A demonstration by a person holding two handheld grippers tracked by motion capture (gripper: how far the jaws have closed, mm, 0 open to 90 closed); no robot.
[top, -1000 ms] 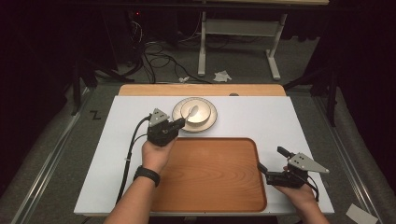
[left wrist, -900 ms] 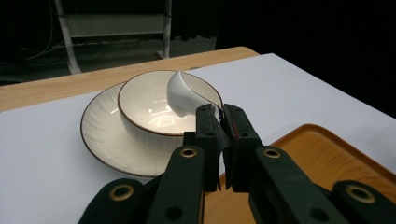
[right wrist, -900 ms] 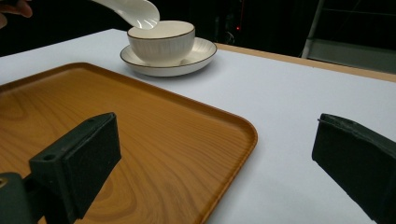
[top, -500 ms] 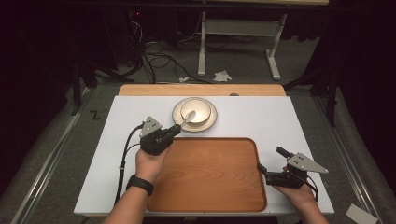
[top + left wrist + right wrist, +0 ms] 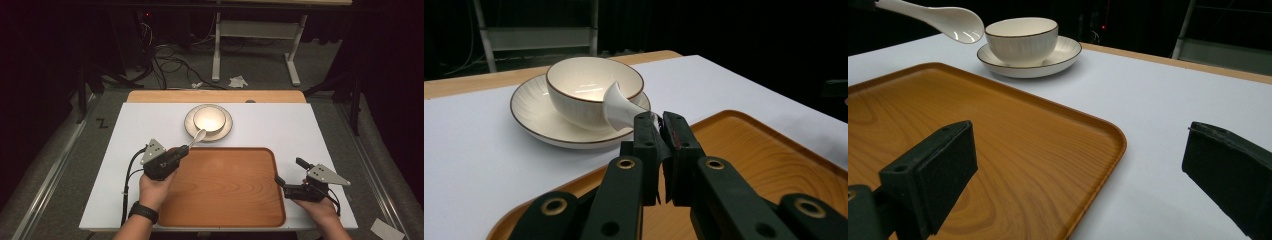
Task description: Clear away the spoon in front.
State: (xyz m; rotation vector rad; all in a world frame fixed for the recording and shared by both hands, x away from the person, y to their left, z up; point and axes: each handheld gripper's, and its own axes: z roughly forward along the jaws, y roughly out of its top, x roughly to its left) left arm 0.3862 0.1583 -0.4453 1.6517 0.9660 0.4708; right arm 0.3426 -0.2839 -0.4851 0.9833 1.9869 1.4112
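1. The left claw [image 5: 183, 152] is pressed together on the handle of a white spoon [image 5: 196, 137], holding it in the air with the spoon's scoop just at the near edge of the saucer [image 5: 192, 131] and the near-left corner of the tray [image 5: 220, 185] below it.
2. The bowl [image 5: 209, 119] sits upright in the middle of the saucer, beyond the far edge of the tray. From the right gripper view the spoon [image 5: 943, 20] hangs clear of the bowl [image 5: 1021, 37], not touching it.
3. The step in hand looks like carrying the spoon away from the bowl toward the tray. The pinch sits far back on the handle [image 5: 626, 107], so the scoop end is a long lever: keep the wrist steady and move slowly, or the spoon may swivel between the pads.
4. Keep the scoop above the tray's raised rim [image 5: 744, 122] while crossing it, then lower until the spoon rests flat on the wood before letting the pads part. Dropping it from a height could make it skid or chip.
5. Set it down well inside the tray, clear of the space nearest the bowl, in case bowl and saucer are to follow.
6. The right claw [image 5: 288, 171] stands spread wide with nothing between its pads [image 5: 938, 165], resting at the right edge of the tray on the white surface [image 5: 310, 130]. It is best kept there, out of the spoon's path.
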